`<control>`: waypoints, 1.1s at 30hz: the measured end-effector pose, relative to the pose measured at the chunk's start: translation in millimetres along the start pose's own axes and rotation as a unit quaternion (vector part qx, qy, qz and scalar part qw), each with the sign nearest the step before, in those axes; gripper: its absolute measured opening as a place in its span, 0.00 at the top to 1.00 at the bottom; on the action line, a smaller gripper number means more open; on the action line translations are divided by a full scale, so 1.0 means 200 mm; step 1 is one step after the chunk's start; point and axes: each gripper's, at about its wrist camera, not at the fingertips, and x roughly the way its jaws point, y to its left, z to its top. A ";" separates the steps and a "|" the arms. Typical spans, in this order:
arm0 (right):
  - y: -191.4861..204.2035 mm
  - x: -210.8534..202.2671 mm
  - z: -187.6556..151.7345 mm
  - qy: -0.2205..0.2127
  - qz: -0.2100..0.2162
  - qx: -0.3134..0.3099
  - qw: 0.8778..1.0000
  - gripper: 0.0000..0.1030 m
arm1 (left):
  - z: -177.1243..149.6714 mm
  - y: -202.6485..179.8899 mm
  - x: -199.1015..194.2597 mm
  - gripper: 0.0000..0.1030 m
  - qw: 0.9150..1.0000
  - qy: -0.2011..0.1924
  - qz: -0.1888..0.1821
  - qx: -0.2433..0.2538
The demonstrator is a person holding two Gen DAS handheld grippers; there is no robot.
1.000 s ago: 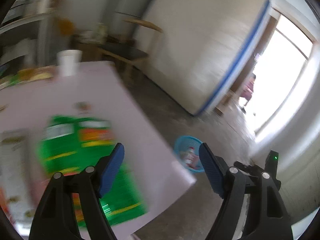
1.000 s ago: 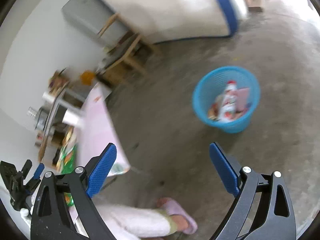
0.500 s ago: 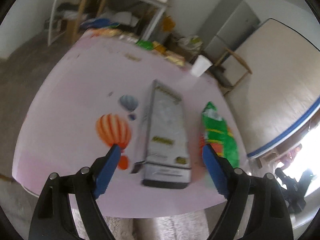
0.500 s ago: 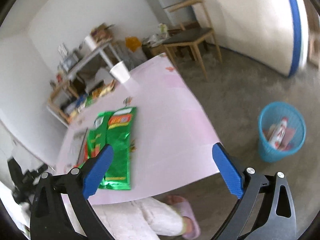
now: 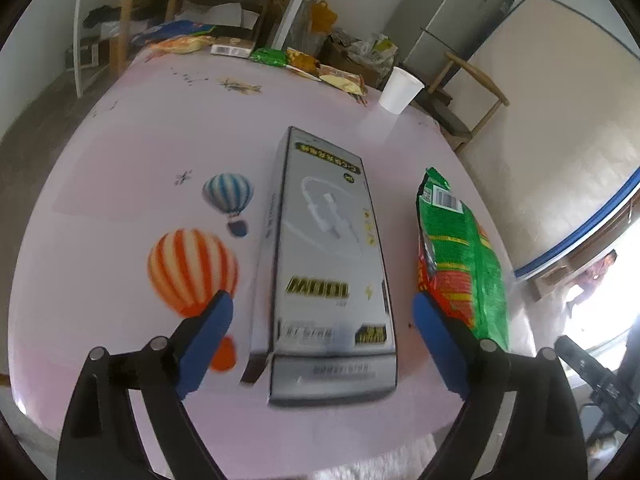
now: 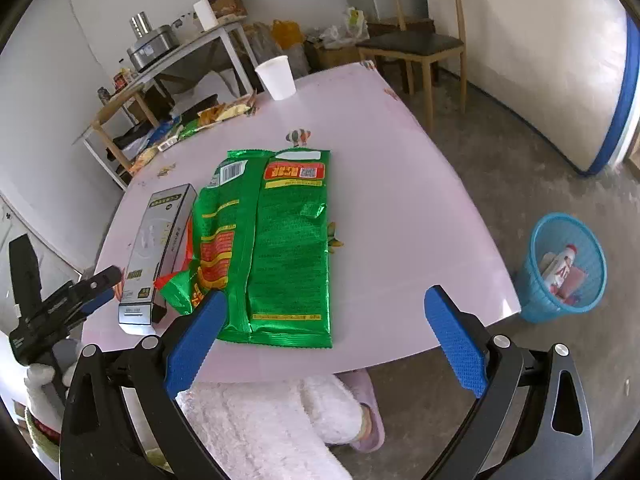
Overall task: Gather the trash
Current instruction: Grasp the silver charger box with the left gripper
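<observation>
**Both grippers now face the table, trash lined up ahead**

A second ago your right gripper looked down at the floor and the blue bin; now both have swung round to the pink table [image 6: 400,216], and the left view has sharpened and drawn nearer the box.

Your left gripper [image 5: 322,322] is spread wide and empty, its jaws straddling the near end of the silver box [image 5: 326,264] without touching it. Your right gripper [image 6: 322,334] is likewise released and empty, with the green snack bag [image 6: 276,240] lying flat just ahead, its near edge between the jaws.

To do this well, lower the left jaws squarely over the box's narrow width before you close; its glossy sides will probably slip if you pinch a corner. The flat bag gives little to bite, so I would come in at the near edge, which lies close to the table's rim.

The blue bin [image 6: 560,300] stands on the floor off the table's right side, already holding some rubbish. The white cup [image 6: 277,78] waits at the far end.
</observation>
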 end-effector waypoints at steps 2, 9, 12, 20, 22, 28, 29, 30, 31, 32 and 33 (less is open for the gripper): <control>0.01 0.00 0.00 -0.001 -0.001 0.001 1.000 0.08 | 0.02 -0.02 0.05 0.13 1.000 0.006 0.004 0.007; 0.20 -0.02 -0.07 -0.034 0.033 -0.098 0.994 0.08 | 0.07 -0.03 0.20 0.13 0.999 0.033 0.015 -0.008; 0.36 -0.02 -0.16 -0.057 0.014 -0.190 0.980 0.08 | 0.08 -0.05 0.22 0.12 0.999 0.022 0.024 0.015; 0.60 0.12 -0.28 -0.064 -0.035 -0.310 0.948 0.08 | 0.07 -0.07 0.23 0.12 0.997 0.022 0.041 0.056; 0.63 0.13 -0.29 -0.069 -0.040 -0.328 0.941 0.08 | 0.05 -0.04 0.21 0.12 0.997 0.023 0.039 0.058; 0.61 0.14 -0.29 -0.076 -0.036 -0.320 0.944 0.08 | 0.00 0.11 0.09 0.13 0.998 0.037 0.033 0.030; 0.61 0.14 -0.29 -0.076 -0.034 -0.318 0.944 0.08 | 0.01 0.14 0.07 0.13 0.999 0.041 0.023 0.009; 0.61 0.14 -0.29 -0.074 -0.032 -0.316 0.945 0.08 | 0.02 0.16 0.05 0.13 0.999 0.042 0.016 -0.009; 0.61 0.14 -0.29 -0.074 -0.031 -0.314 0.946 0.08 | 0.04 0.18 0.03 0.13 0.999 0.036 0.013 -0.023; 0.61 0.15 -0.28 -0.075 -0.031 -0.313 0.946 0.08 | 0.04 0.18 0.02 0.13 0.999 0.030 0.015 -0.023; 0.62 0.15 -0.28 -0.076 -0.031 -0.315 0.946 0.08 | 0.06 0.17 0.01 0.13 0.999 0.023 0.019 -0.017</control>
